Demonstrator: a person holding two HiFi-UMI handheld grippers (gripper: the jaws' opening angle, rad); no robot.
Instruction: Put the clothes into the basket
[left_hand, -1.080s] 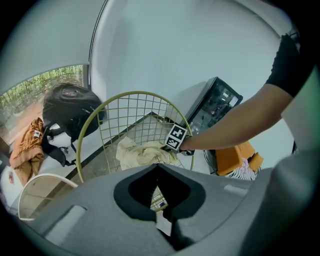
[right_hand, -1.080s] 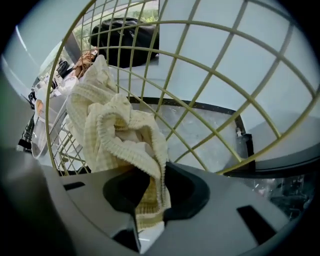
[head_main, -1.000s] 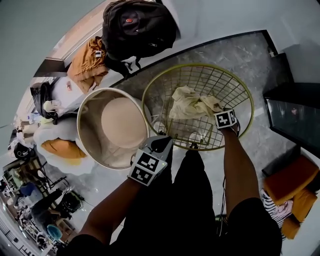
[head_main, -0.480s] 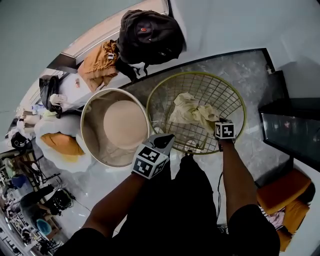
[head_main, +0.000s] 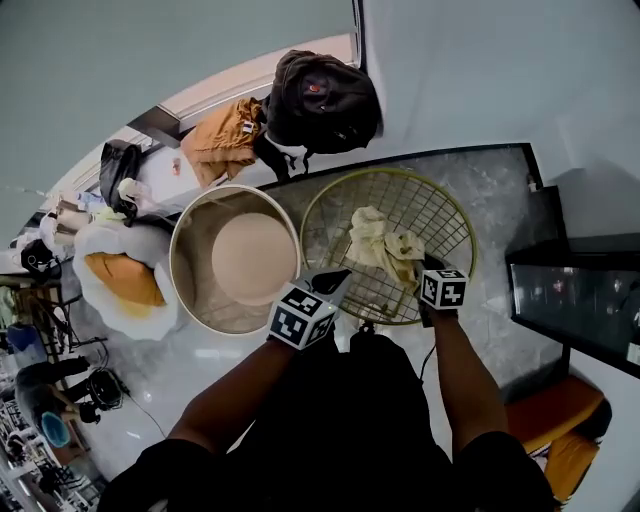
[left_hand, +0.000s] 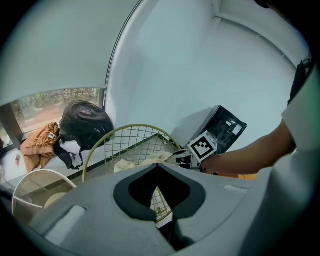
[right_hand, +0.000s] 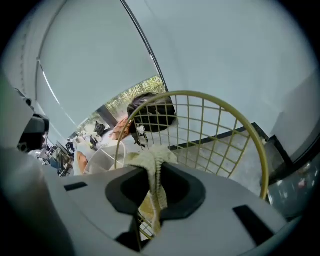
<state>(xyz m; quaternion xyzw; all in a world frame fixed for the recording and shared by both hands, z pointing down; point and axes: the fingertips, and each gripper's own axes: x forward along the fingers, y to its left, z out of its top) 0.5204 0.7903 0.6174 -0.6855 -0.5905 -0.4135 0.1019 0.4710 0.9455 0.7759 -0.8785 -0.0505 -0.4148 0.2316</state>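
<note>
My left gripper (head_main: 335, 278), nearest, is holding its fingers closed on nothing. My right gripper (head_main: 418, 265) is pinching the cream cloth (head_main: 380, 245) (fingers having just been closing on it), which is dangling over the wire basket (head_main: 435, 215). Beyond, a black backpack (head_main: 322, 100) is sitting by the wall.

1. A black backpack (head_main: 322, 100) sits at 12 o'clock in the head view, against the wall.
2. A round white tub (head_main: 190, 290) stands at 9 o'clock, with a beige round shape (head_main: 252, 258) inside it.
3. A black cabinet (head_main: 575, 295) is at 3 o'clock.
4. An orange cushion (head_main: 545, 410) lies at 4 o'clock.
</note>
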